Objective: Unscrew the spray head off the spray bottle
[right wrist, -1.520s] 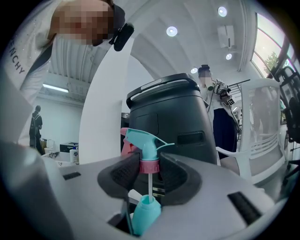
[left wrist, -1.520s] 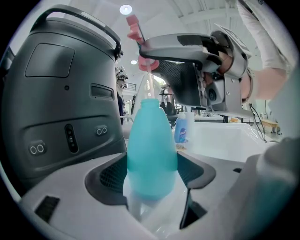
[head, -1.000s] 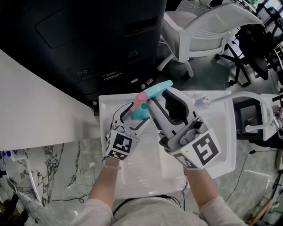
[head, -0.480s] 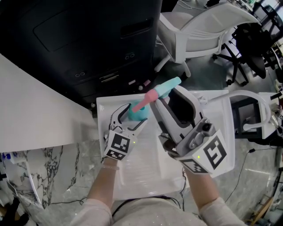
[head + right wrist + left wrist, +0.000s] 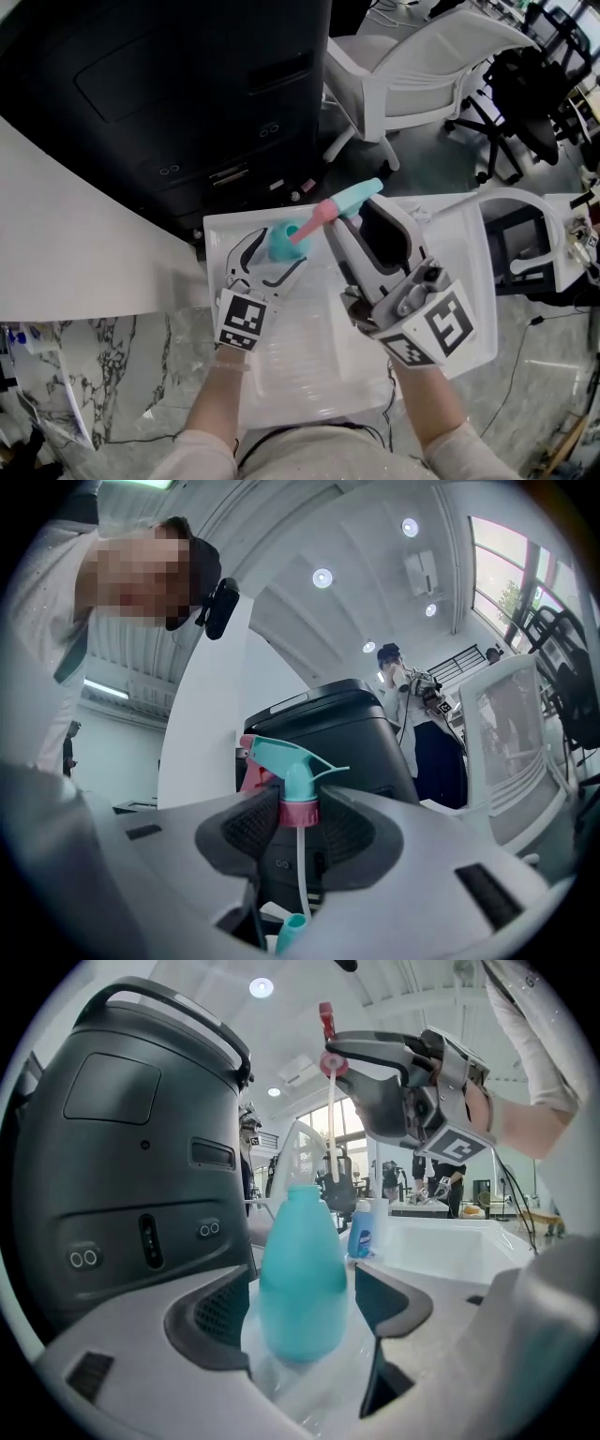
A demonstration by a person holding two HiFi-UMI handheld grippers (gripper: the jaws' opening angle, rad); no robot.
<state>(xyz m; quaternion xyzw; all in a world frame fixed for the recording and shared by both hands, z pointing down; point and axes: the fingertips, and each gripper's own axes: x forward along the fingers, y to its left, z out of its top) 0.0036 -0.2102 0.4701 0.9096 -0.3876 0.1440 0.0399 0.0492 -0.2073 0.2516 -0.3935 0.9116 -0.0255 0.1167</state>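
Note:
A teal spray bottle (image 5: 281, 243) (image 5: 301, 1279) stands on the white tray (image 5: 309, 366), its neck open at the top. My left gripper (image 5: 269, 247) (image 5: 302, 1314) is shut on the bottle's body. The teal spray head (image 5: 354, 196) (image 5: 287, 759), with its pink collar (image 5: 298, 811) and pink trigger, is off the bottle. My right gripper (image 5: 343, 221) (image 5: 298, 823) is shut on that collar, above and right of the bottle. The clear dip tube (image 5: 331, 1119) (image 5: 300, 869) hangs from the head toward the bottle neck (image 5: 290, 933).
A big black machine (image 5: 169, 84) stands just behind the tray. A white chair (image 5: 422, 66) and a black office chair (image 5: 534, 103) are at the back right. A small blue bottle (image 5: 361, 1228) and a white basin (image 5: 450, 1246) lie beyond the teal bottle.
The right gripper has lifted the spray head up and away from the bottle, drawing the dip tube out. The left gripper and the bottle have stayed in place.

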